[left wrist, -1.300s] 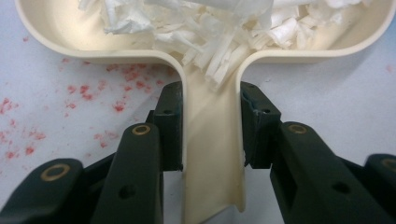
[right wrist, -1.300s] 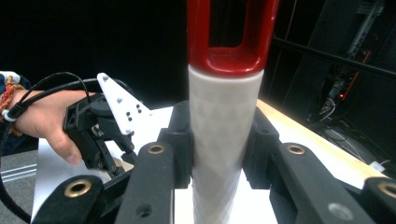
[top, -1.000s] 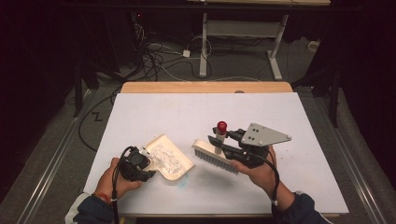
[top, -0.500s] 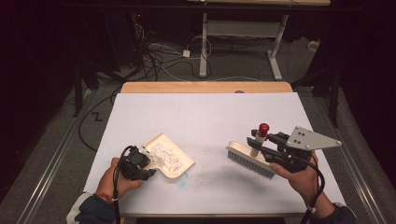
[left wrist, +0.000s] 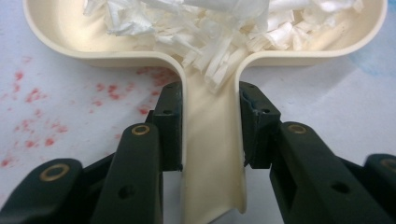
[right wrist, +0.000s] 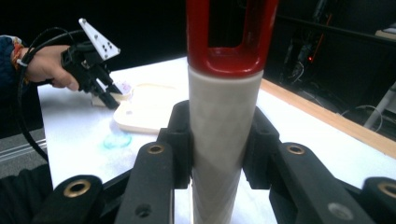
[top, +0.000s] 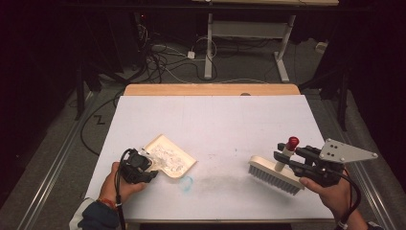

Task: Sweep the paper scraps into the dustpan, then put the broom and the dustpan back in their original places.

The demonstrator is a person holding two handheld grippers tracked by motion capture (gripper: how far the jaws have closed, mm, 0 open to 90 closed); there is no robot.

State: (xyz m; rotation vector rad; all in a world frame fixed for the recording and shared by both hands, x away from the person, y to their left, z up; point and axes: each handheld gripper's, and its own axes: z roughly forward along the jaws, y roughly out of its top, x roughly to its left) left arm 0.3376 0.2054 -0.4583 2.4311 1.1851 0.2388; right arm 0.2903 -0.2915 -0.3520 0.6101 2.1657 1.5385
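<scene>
A cream dustpan (top: 172, 155) lies at the front left of the white table, its pan (left wrist: 70, 28) heaped with white paper shreds (left wrist: 219, 28). My left gripper (top: 140, 168) (left wrist: 210, 126) is shut on the dustpan's handle (left wrist: 212, 154), a pad on each side. At the front right, my right gripper (top: 292, 160) (right wrist: 219, 154) is shut on the handle (right wrist: 224, 121) of a white brush (top: 274, 176) with a red tip (top: 292, 142). The brush's bristles point down at the table. In the right gripper view the left gripper (right wrist: 105, 91) shows far off by the dustpan (right wrist: 144, 112).
A faint grey smear (top: 225, 183) and a blue mark (top: 186, 182) lie on the table (top: 215, 120) between dustpan and brush. Red specks (left wrist: 32, 93) dot the surface beside the dustpan handle. A wooden strip (top: 210, 89) edges the far side. Cables and a desk frame (top: 244, 33) stand beyond.
My right gripper has carried the brush to the right, away from the dustpan, toward the table's right front. The left gripper and dustpan have stayed put.
</scene>
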